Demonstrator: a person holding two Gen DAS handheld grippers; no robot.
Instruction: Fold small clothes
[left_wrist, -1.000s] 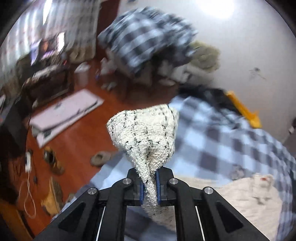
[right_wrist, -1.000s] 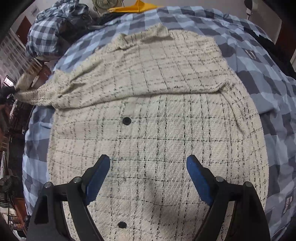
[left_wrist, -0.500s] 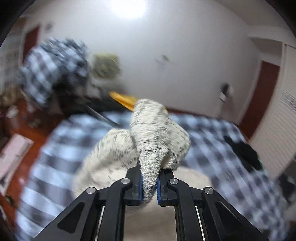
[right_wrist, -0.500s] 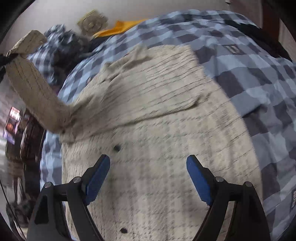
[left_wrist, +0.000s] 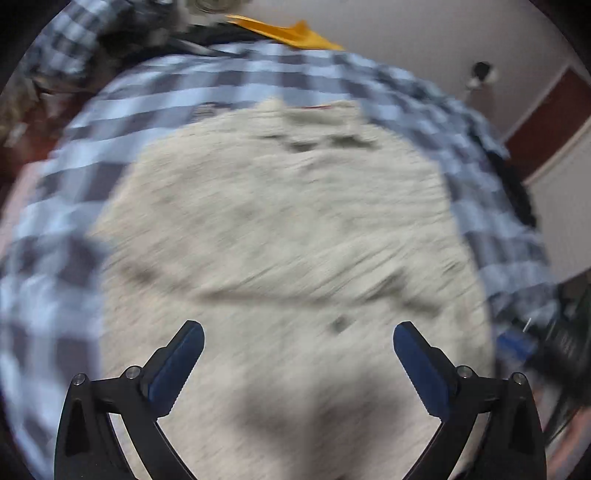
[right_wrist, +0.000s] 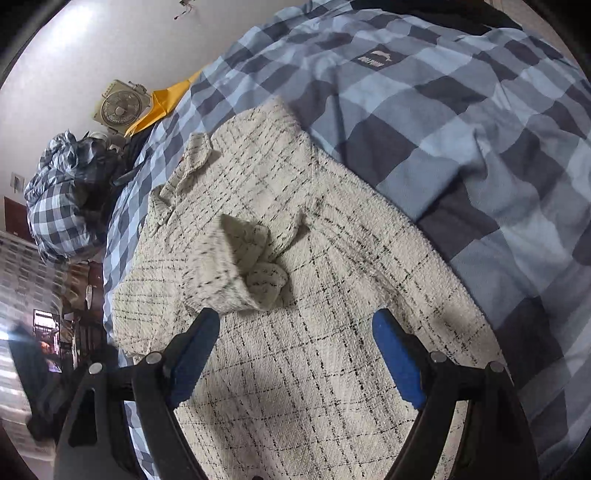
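The left gripper (left_wrist: 298, 363) is just springing open, empty, dropping the sleeve (right_wrist: 236, 262) across the tweed jacket (right_wrist: 332, 332) — the right gripper (right_wrist: 295, 354) is hovering agape, likely needing to flatten that bunched cuff next.

Blue checked bedspread (right_wrist: 461, 122); beyond its far edge, yellow cloth (right_wrist: 162, 103), beige fan (right_wrist: 120, 107), checked bundle (right_wrist: 55, 206).

The left tongs (left_wrist: 298, 334) point steeply down, and their jaws have just been opening and now stand very wide, with nothing between the blue pads (left_wrist: 176, 365). The right tongs (right_wrist: 295, 326) also point steeply down with the jaws spread wide apart, and their blue pads (right_wrist: 397, 363) press on nothing. The black arms of both tongs spread out like a V from the bottom of each view.
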